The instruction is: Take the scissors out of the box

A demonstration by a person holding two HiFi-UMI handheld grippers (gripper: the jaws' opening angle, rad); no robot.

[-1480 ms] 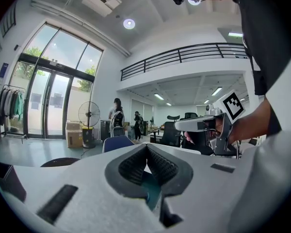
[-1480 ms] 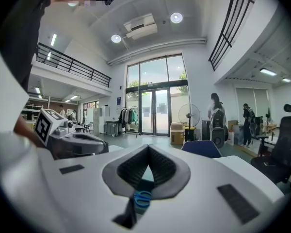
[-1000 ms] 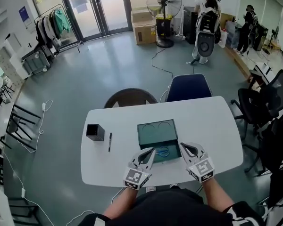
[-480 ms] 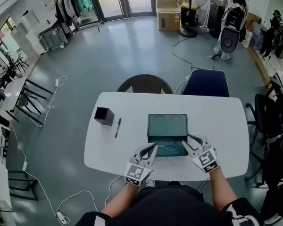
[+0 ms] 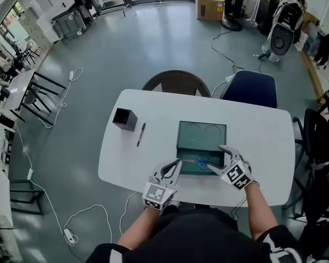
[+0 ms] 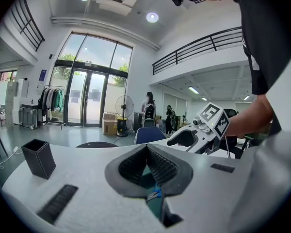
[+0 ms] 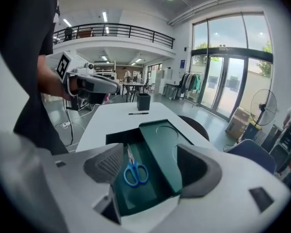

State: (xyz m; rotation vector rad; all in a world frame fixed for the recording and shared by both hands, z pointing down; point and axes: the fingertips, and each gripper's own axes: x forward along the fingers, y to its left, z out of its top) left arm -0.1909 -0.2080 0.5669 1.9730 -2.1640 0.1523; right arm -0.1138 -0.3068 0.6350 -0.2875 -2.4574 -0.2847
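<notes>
A dark green box [image 5: 182, 159] lies open on the white table [image 5: 153, 111], its lid [image 5: 202, 132] folded back. Blue-handled scissors [image 5: 200, 160] lie flat inside it, and the right gripper view shows the scissors [image 7: 135, 172] from above. My right gripper [image 5: 216, 158] hangs over the box's right part, pointing down at the scissors. Its jaws have just been opening and stand wide, with nothing pressed between the pads [image 7: 108, 163]. My left gripper [image 5: 177, 163] is at the box's near left corner; its pads [image 6: 136, 165] meet at the tips.
A black square cup [image 5: 124, 119] and a black pen [image 5: 141, 134] lie on the table's left part. Two chairs [image 5: 178, 83] stand at the far edge. My forearms come in over the near edge. Bare tabletop lies to the right of the box.
My right gripper has dropped forward over the open box and its jaws have spread from shut to wide. The left gripper has edged toward the box's near left corner.
</notes>
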